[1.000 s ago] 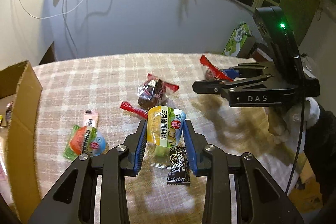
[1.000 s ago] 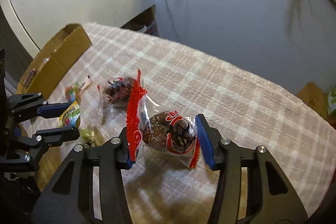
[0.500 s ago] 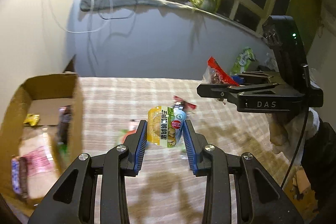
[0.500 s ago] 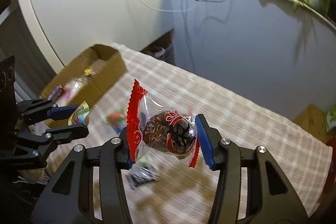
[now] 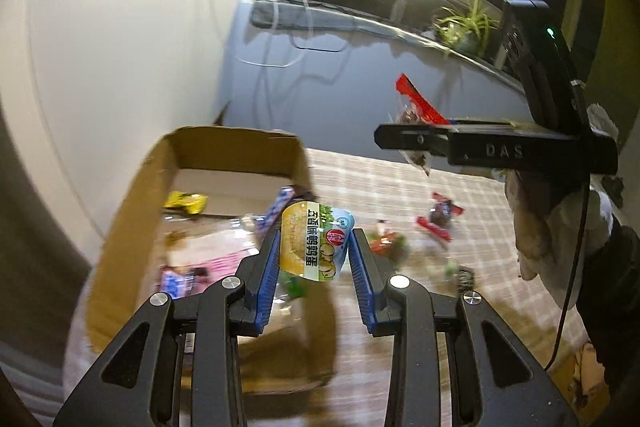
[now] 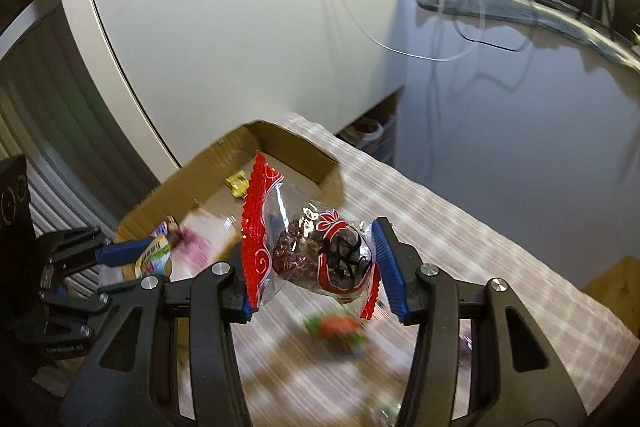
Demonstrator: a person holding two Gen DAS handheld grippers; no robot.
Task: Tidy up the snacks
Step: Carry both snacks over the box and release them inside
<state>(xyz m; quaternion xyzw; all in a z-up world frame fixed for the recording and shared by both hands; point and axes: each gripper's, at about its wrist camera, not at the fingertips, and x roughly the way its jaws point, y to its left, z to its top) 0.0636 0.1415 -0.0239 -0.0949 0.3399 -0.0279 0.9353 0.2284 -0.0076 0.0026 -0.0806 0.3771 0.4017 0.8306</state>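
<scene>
Gripping a yellow-and-blue egg snack pouch (image 5: 316, 247) between its blue pads, the left gripper (image 5: 314, 263) hung in the air at the near right corner of the cardboard box (image 5: 132, 211), its jaws closed down to the width of the pouch. The box sat at the left end of the checked surface (image 5: 384, 187), at about ten o'clock from the pouch, and held several blurred packets, a yellow one (image 5: 186, 202) among them. At two o'clock in the left wrist view, the right gripper (image 6: 316, 263) was raised above the surface, and its jaws were pinched on a clear red-edged snack bag (image 6: 320, 255) with a dark filling, one pad on each side. From the right wrist view, that bag hung in front of the box's near wall, with the box opening at eleven o'clock behind it. Loose snacks lay on the surface to the right of the box: a red-ended dark sweet (image 5: 440, 217) at three o'clock from the pouch, a blurred green and orange packet (image 5: 386, 241) beside it, and a small black packet (image 5: 466, 277) nearer the camera.
</scene>
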